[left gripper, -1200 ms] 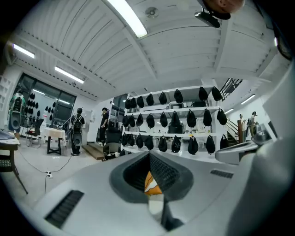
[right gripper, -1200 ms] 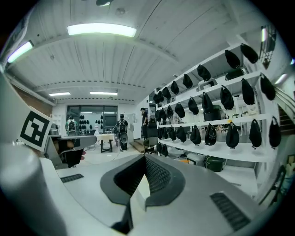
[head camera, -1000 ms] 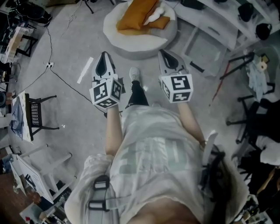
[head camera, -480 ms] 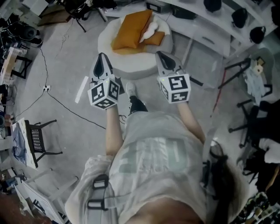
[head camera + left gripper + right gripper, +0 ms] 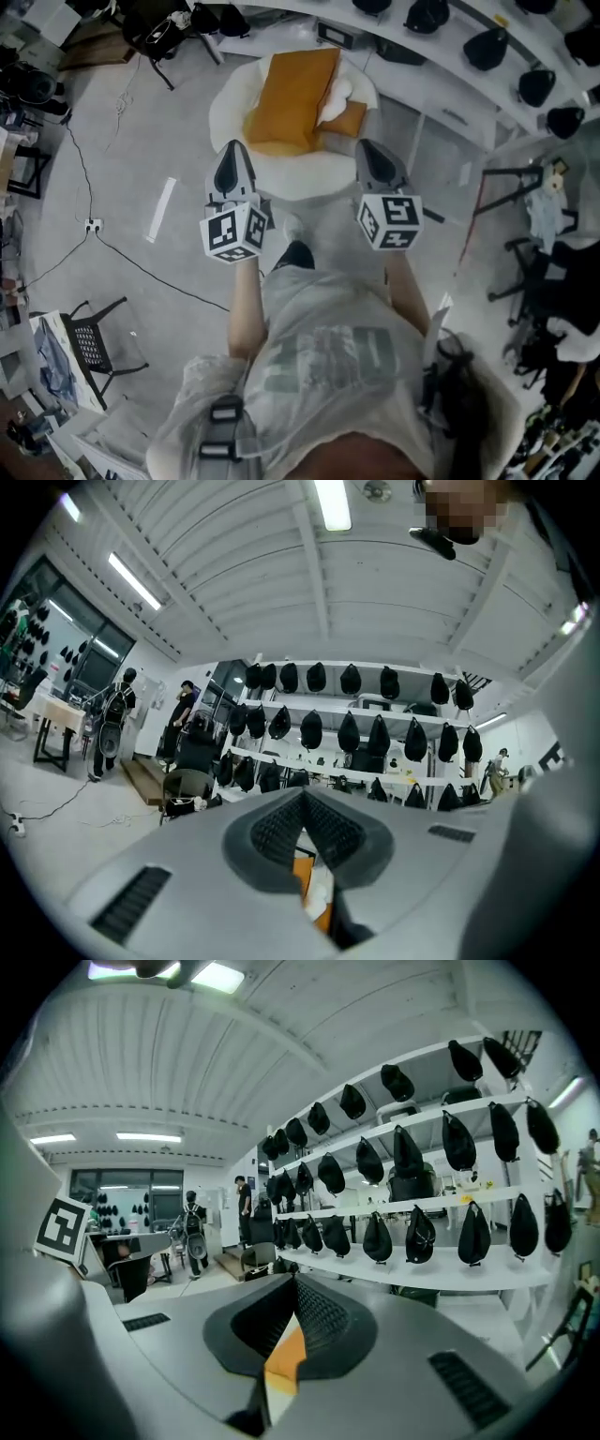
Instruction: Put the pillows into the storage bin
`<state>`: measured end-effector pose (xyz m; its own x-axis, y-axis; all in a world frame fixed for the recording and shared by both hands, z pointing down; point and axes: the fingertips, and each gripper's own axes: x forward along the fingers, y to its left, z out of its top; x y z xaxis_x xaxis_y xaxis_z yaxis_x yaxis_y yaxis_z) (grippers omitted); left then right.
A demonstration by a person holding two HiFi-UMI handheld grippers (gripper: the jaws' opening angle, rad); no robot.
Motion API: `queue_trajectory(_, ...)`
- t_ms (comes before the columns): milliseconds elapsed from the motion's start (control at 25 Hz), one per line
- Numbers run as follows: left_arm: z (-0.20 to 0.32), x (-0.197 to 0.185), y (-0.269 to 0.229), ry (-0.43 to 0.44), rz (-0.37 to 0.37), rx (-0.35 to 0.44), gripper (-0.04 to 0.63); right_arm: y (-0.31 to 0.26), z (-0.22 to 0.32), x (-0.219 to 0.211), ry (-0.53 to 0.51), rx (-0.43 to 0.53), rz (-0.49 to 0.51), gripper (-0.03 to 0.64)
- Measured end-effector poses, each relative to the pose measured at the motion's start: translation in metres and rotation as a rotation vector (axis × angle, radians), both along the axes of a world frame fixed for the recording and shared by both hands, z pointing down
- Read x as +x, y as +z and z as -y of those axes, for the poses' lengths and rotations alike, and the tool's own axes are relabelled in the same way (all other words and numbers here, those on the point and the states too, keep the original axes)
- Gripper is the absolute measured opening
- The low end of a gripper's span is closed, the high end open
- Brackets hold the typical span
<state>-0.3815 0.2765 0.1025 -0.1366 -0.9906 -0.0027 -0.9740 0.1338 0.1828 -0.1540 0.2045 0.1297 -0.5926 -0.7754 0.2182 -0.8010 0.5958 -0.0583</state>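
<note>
A large orange pillow [image 5: 295,98] lies on a round white soft holder [image 5: 225,108] on the floor ahead of me. A smaller orange pillow [image 5: 344,120] and a white bundle [image 5: 339,91] lie beside it on the right. My left gripper [image 5: 233,148] is shut and empty, its tip over the holder's near left rim. My right gripper [image 5: 367,147] is shut and empty too, at the near right rim. In the left gripper view the shut left gripper [image 5: 302,794] has a strip of orange pillow [image 5: 302,874] showing below it. The right gripper [image 5: 293,1283] shows the same orange [image 5: 284,1354].
White shelves with several black bags [image 5: 487,47] curve behind the holder. A cable [image 5: 141,267] and a white strip [image 5: 157,208] lie on the grey floor at left. A black chair [image 5: 94,342] stands at lower left and a black stand [image 5: 506,173] at right. People stand far off.
The person has walked toward the round holder, which has come nearer in the head view. Both grippers stayed shut and now reach its near rim.
</note>
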Motion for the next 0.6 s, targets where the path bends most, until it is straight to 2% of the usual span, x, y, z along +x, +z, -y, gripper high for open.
queue_trajectory(240,0.066,-0.067,0.014,0.059,-0.014,-0.033,0.008,0.008,0.056,-0.07,0.057,-0.042,0.011,0.009)
queue_trajectory(600,0.119,-0.097,0.03,0.091,-0.072,-0.063,0.008,0.002,0.104,-0.112,0.116,-0.042,0.008,0.008)
